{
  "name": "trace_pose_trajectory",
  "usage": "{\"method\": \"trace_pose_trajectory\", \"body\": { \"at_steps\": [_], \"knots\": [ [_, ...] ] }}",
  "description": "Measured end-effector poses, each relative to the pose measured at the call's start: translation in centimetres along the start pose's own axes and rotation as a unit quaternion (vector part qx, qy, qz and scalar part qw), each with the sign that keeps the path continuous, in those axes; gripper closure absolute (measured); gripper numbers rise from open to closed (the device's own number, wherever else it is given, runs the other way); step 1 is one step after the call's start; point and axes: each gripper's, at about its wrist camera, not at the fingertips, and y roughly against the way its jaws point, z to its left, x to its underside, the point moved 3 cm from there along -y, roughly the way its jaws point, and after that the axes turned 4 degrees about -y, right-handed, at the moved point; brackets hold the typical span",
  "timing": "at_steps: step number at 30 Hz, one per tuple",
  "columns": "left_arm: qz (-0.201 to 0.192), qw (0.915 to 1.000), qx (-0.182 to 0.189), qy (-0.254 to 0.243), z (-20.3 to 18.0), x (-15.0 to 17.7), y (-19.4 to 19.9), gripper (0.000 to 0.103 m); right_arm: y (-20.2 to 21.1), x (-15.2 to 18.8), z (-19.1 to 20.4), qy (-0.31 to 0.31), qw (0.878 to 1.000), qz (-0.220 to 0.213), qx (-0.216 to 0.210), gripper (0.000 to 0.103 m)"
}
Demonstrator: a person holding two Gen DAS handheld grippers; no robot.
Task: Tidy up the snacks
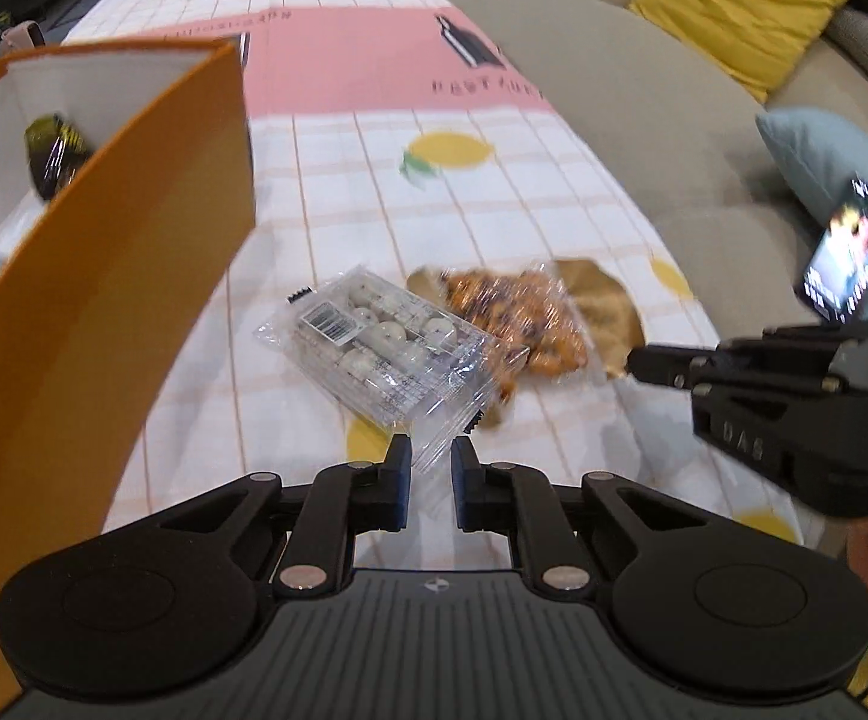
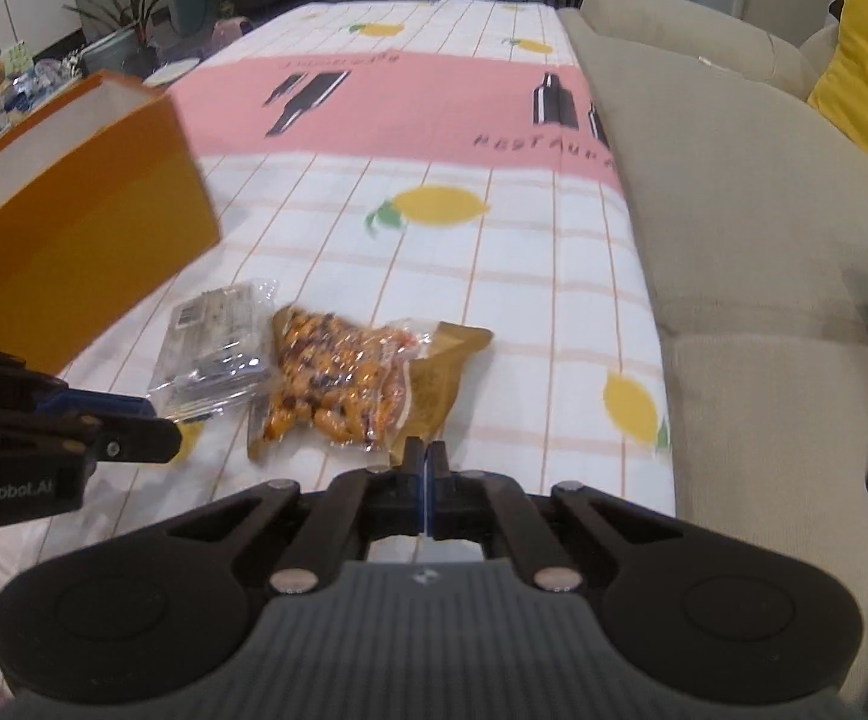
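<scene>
1. Orange box (image 1: 134,276) stands left of the snacks on the desk (image 2: 494,276); sofa (image 2: 734,240) flanks right.
2. Left tool (image 1: 431,456), fingers apart, straddles the clear pack's (image 1: 374,348) corner.
3. Right tool (image 2: 428,456), fingers together, sits just beside the brown packet (image 2: 440,384), which lies under the orange snack bag (image 2: 338,384).

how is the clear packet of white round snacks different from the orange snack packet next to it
The clear packet of white round snacks is flat, rectangular and barcoded; the orange snack packet is lumpy and irregular. The clear one lies nearer the orange box. Both are transparent plastic, lying overlapped on the tablecloth.

box (image 1: 104,276): showing orange outside, white inside
tablecloth (image 2: 494,264): showing white grid, yellow lemons, pink band
cushion (image 1: 734,6): showing yellow
</scene>
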Motion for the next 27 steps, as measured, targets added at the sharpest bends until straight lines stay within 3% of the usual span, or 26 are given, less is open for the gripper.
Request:
{"method": "trace_pose_trajectory", "body": {
  "at_steps": [7, 13, 19, 21, 25, 27],
  "knots": [
    [0.038, 0.9981, -0.004, -0.048, -0.7, 3.5, 1.5, 0.089, 1.7, 2.2, 0.0, 0.037, 0.999, 0.018, 0.029, 0.103],
    [0.063, 0.9972, -0.016, -0.037, -0.1, 5.4, 1.7, 0.087, 2.5, 3.4, -0.4, 0.058, 0.996, 0.025, 0.057, 0.103],
    [0.057, 0.9976, -0.037, -0.016, 0.9, 5.6, 2.1, 0.084, 1.9, 2.7, -0.2, 0.089, 0.993, -0.015, 0.080, 0.103],
    [0.056, 0.9975, -0.042, -0.014, 0.9, 5.6, 2.3, 0.076, 1.4, 2.4, 0.3, 0.108, 0.990, -0.032, 0.086, 0.103],
    [0.035, 0.9987, -0.033, -0.015, 0.8, 5.3, 3.0, 0.046, 0.5, 1.6, 0.6, 0.099, 0.991, -0.053, 0.077, 0.103],
    [0.019, 0.9994, -0.027, -0.006, 0.8, 5.0, 3.4, 0.037, 0.3, 1.2, 0.5, 0.088, 0.992, -0.057, 0.072, 0.103]
  ]
}}
